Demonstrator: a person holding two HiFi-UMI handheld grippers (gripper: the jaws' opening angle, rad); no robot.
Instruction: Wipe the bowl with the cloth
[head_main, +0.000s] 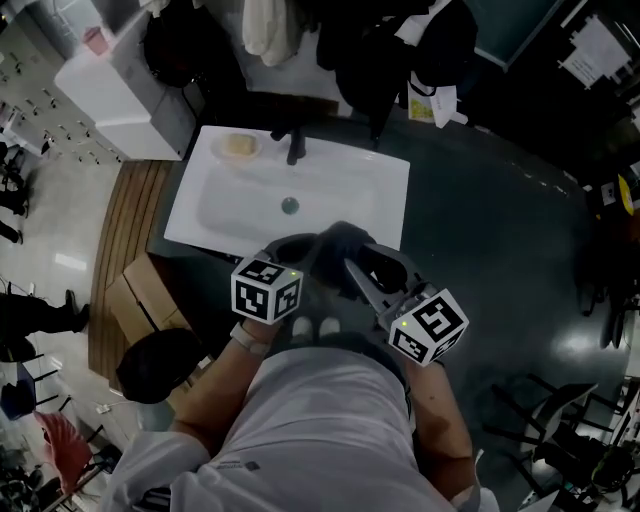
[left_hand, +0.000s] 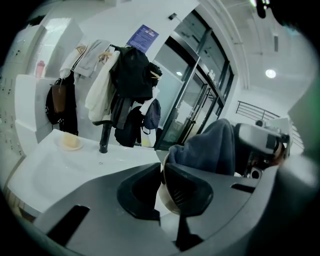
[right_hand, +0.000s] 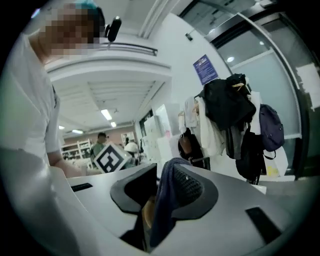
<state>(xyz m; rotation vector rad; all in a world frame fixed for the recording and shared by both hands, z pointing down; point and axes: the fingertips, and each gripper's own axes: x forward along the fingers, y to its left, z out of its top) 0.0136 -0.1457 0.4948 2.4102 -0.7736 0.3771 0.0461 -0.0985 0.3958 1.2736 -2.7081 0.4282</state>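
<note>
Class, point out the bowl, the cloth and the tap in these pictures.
bowl (left_hand: 166, 199), left gripper view, on its pale rim.
cloth (left_hand: 210, 147), left gripper view, on its bunched blue middle.
tap (head_main: 295, 147), head view, on its black upright body.

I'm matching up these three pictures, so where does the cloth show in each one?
Head view: cloth, centre, just below the sink.
Left gripper view: right of centre, behind the bowl.
Right gripper view: lower centre, pinched in the right tongs.
Shared landmark: the hanging black jacket, in all three.
</note>
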